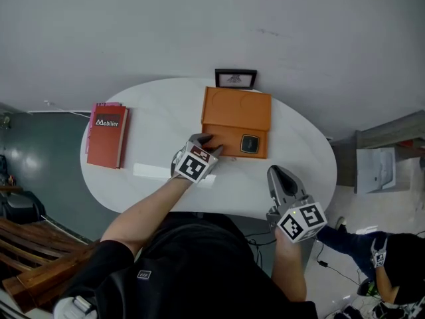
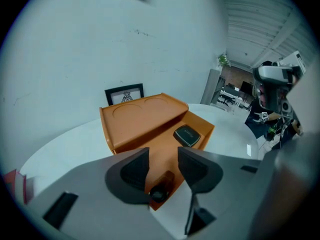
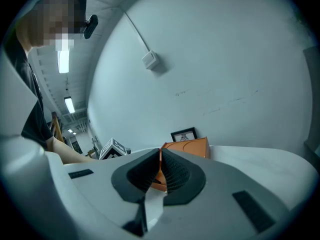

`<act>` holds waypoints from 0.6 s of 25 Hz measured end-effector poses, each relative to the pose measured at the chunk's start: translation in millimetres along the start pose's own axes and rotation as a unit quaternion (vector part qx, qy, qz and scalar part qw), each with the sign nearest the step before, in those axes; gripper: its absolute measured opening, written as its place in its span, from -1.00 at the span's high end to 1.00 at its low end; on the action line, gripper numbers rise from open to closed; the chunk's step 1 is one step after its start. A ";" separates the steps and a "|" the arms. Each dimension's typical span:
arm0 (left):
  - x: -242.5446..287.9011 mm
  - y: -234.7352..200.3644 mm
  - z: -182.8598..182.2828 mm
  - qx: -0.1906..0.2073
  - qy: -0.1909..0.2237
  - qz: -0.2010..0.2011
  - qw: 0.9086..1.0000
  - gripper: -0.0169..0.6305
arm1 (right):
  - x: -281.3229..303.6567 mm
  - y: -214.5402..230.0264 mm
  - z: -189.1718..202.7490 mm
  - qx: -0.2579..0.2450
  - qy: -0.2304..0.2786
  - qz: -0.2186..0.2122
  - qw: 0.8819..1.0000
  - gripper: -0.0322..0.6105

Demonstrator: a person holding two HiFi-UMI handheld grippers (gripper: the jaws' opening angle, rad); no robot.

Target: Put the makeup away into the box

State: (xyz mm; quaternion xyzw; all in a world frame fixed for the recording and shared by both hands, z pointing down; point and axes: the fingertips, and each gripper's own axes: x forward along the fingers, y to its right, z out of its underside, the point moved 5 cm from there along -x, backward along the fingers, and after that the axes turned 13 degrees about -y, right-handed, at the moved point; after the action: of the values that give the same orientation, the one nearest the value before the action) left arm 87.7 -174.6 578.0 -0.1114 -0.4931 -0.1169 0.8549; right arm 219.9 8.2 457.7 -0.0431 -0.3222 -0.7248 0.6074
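Orange box (image 1: pixel 236 108) already has the dark makeup tube (image 2: pixel 162 186) lying just under the left tool (image 2: pixel 163 160), jaws released, tube's long axis along them; right tool (image 3: pixel 159 171) clenched empty, farther off.

A white oval table (image 1: pixel 302 158) is seen at the centre of the head view. A red book (image 1: pixel 107 135) is laid flat on its left part. A small black-framed picture (image 1: pixel 235 78) is stood at the table's far edge, against the grey wall (image 1: pixel 199 25). Wooden slats (image 1: pixel 26 258) are seen at lower left.

Bright even light, soft shadows, fisheye-warped, dark-cornered gripper views
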 end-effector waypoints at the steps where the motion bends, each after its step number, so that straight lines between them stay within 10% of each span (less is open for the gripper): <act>1: -2.1 -0.6 -0.2 0.002 0.002 -0.004 1.000 0.36 | -1.2 -1.7 0.0 0.000 0.002 0.000 1.000 0.78; 15: -122.3 -20.7 12.0 -0.017 0.139 -0.015 0.990 0.68 | 13.5 -62.1 -21.2 -0.046 0.004 0.015 0.999 0.78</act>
State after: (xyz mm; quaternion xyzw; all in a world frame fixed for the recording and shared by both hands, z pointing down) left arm 11.9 -179.6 479.2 -0.1011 -0.3694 -0.1526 0.9111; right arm 167.0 -11.0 421.4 -0.0729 -0.2850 -0.7297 0.6172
